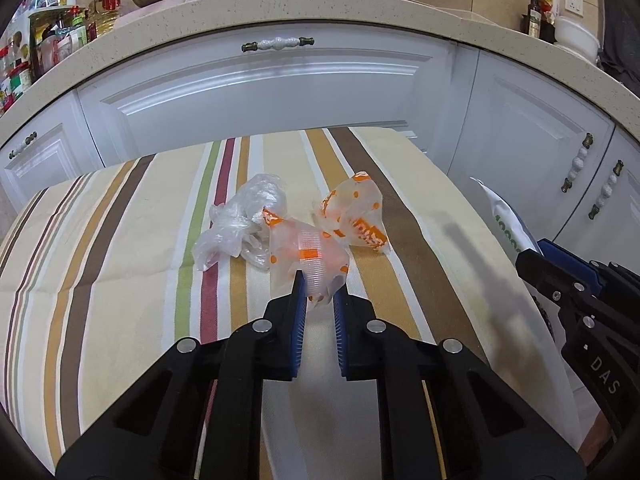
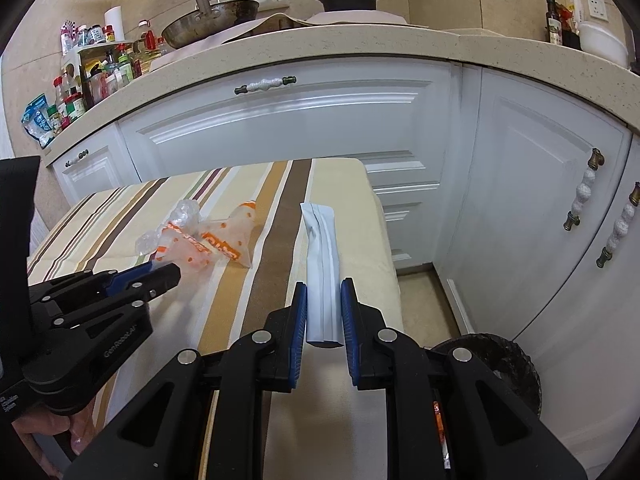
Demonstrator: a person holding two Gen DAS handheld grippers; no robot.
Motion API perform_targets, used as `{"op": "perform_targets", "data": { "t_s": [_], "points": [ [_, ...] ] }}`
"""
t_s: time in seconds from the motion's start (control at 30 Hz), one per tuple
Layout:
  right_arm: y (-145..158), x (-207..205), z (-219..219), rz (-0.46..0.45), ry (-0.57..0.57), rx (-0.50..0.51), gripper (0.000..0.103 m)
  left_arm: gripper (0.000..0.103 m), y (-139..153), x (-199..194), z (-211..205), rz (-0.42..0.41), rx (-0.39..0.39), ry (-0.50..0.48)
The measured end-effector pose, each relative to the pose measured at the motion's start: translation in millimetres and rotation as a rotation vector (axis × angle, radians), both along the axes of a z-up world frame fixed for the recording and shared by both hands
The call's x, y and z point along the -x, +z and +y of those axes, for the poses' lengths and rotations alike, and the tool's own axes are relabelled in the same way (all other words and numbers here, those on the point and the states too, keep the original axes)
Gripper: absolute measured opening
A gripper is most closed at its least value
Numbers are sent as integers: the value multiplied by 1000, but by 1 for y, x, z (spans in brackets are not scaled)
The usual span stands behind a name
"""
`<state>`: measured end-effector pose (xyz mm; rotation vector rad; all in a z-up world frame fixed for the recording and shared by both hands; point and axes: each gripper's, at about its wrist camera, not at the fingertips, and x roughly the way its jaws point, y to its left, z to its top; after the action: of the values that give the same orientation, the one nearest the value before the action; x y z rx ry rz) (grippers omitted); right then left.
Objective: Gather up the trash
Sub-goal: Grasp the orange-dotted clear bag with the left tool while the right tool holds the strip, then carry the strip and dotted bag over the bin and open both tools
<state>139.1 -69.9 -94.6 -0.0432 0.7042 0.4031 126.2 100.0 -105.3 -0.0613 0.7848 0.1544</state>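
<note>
On the striped tablecloth (image 1: 120,240) lie a crumpled clear plastic bag (image 1: 240,220) and two translucent wrappers with orange print. My left gripper (image 1: 320,284) is shut on the near orange-print wrapper (image 1: 308,252); the second wrapper (image 1: 356,216) lies just beyond it. My right gripper (image 2: 324,300) is shut on a long white pouch (image 2: 322,248), held off the cloth near the table's right edge. The pouch also shows at the right of the left wrist view (image 1: 508,220).
White kitchen cabinets (image 2: 300,120) and a speckled counter (image 2: 360,44) stand behind the table. A dark round trash bin (image 2: 504,364) sits on the floor right of the table. Bottles (image 2: 100,68), a pan (image 2: 208,20) and a pot are on the counter.
</note>
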Motion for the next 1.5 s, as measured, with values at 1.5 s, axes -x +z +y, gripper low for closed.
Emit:
{"op": "perform_targets", "data": {
  "t_s": [1.5],
  "points": [
    [7,71,-170,-61,-382,86,18,12,33,34,-205,-126,-110,-404]
  ]
}}
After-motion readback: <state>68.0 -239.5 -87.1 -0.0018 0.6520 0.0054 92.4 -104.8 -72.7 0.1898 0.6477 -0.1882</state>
